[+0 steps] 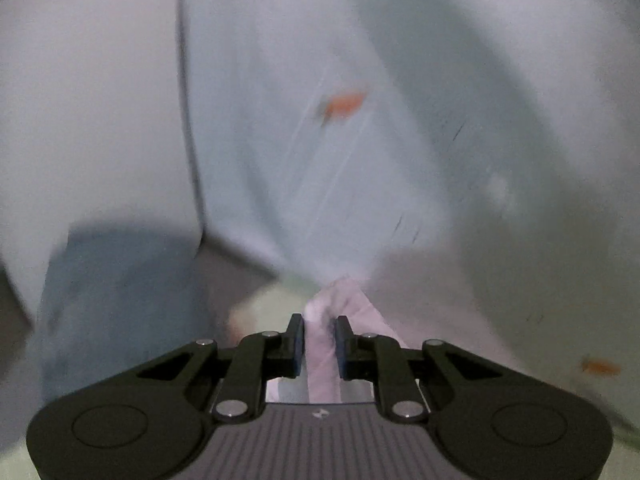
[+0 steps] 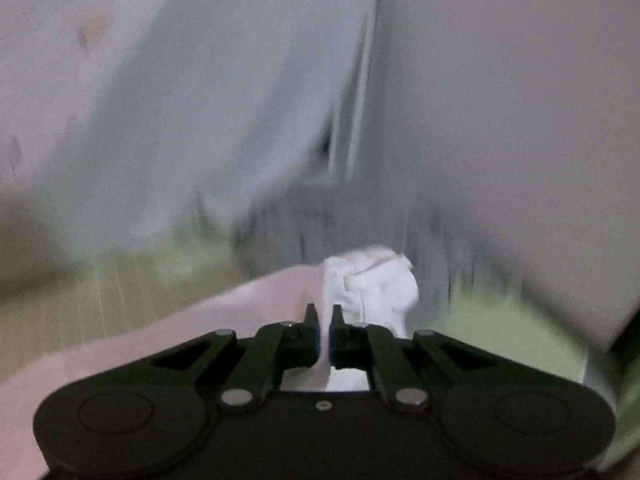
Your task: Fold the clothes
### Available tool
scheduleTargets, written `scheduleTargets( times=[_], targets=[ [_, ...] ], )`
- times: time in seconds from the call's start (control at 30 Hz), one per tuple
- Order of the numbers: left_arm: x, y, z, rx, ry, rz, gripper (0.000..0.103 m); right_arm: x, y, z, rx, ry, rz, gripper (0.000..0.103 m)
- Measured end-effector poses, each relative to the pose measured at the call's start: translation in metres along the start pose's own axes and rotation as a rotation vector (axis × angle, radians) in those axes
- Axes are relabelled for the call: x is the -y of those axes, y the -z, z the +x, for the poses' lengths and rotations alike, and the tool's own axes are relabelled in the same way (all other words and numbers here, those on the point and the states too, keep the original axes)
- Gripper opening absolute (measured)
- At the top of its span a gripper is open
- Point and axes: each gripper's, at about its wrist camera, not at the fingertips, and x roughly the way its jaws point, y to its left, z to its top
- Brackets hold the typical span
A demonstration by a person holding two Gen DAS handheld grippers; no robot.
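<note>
Left wrist view: heavily blurred, filled almost wholly by pale cloth.
Left tool [image 1: 319, 326]: its two black fingers [image 1: 295, 334] are clenched on a bunched, twisted fold of the white garment [image 1: 304, 152], which passes between them and runs back toward the tool body.
Garment here: it fans out from the pinch upward and across the view, hanging in broad folds, with a dark seam line on the left and small orange marks [image 1: 344, 103] printed on it.
Blue-grey patch [image 1: 120, 300]: lies lower left, behind the cloth; too blurred to say what it is.

Right wrist view: also blurred.
Right tool [image 2: 324, 314]: the fingers are closed tight on a thin edge of the same white garment [image 2: 372, 280], with a crumpled wad bulging just beyond the tips on the right.
Garment here: a pinkish-white band of it stretches from the pinch down to the left edge, and more pale cloth hangs above.
Greenish surface [image 2: 120, 280]: shows behind and below the cloth; its nature cannot be told.
</note>
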Motion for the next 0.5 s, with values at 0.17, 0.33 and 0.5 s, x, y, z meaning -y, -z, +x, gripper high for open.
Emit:
scheduleTargets(
  times=[0.17, 0.33, 0.5],
  targets=[
    [-0.017, 0.022, 0.016, -0.092, -0.066, -0.032, 0.018, 0.022, 0.034, 0.045, -0.370, 0.017, 0.151, 0.015],
    [-0.035, 0.044, 0.033, -0.184, -0.133, -0.065, 0.018, -0.003, 0.002, 0.011, -0.024, 0.101, -0.005, 0.054],
    [-0.036, 0.049, 0.029, -0.190, -0.150, -0.048, 0.019, -0.035, -0.026, 0.031, 0.089, 0.004, -0.127, 0.083]
  ],
)
